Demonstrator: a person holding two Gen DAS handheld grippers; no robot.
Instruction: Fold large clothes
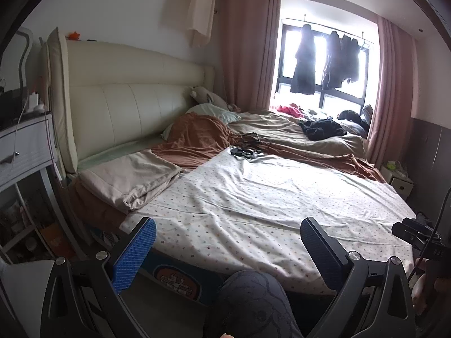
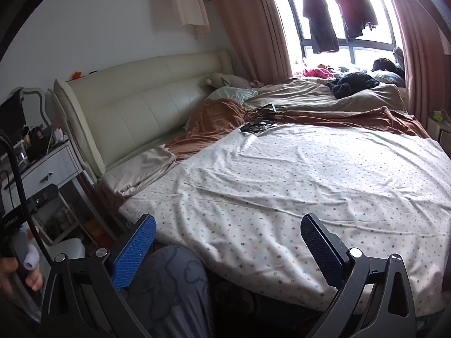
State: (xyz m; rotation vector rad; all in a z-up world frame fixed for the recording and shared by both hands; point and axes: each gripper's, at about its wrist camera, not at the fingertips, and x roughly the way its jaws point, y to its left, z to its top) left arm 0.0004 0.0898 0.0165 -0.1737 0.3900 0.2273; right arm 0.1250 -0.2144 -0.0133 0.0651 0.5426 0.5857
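both claws wide and empty over a spread dotted sheet

left claw (image 1: 228, 250) fingers apart, nothing between them; hangs at the near edge of the bed (image 1: 180, 278), above the person's patterned knee (image 1: 253, 304). right claw (image 2: 228, 250) likewise apart and empty, same near edge. both face the bed, probably so the cloth's near hem sits in easy reach.

task's thing, as i judge it: the large white dotted sheet (image 1: 282, 197), (image 2: 310, 183). lies flat and open over the near half of the bed, filling the left wrist view from 6 o'clock out to 3 o'clock. shallow wrinkles run across it; one long straight crease crosses near the front. near edge hangs over the mattress side. no fold visible.

around it: beige folded cloth (image 1: 129, 180) at 9 o'clock, touching the sheet's corner. rust-brown blanket (image 1: 197, 138) bunched at 12 o'clock, with a tangle of black cables (image 1: 245, 149) on the sheet's far edge. black garment (image 1: 321, 129) near the window, well apart. dark clothes (image 1: 304, 59) hang on the window rail.

a flat sheet fits either being laid out for folding or lying ready otherwise; cannot tell which.
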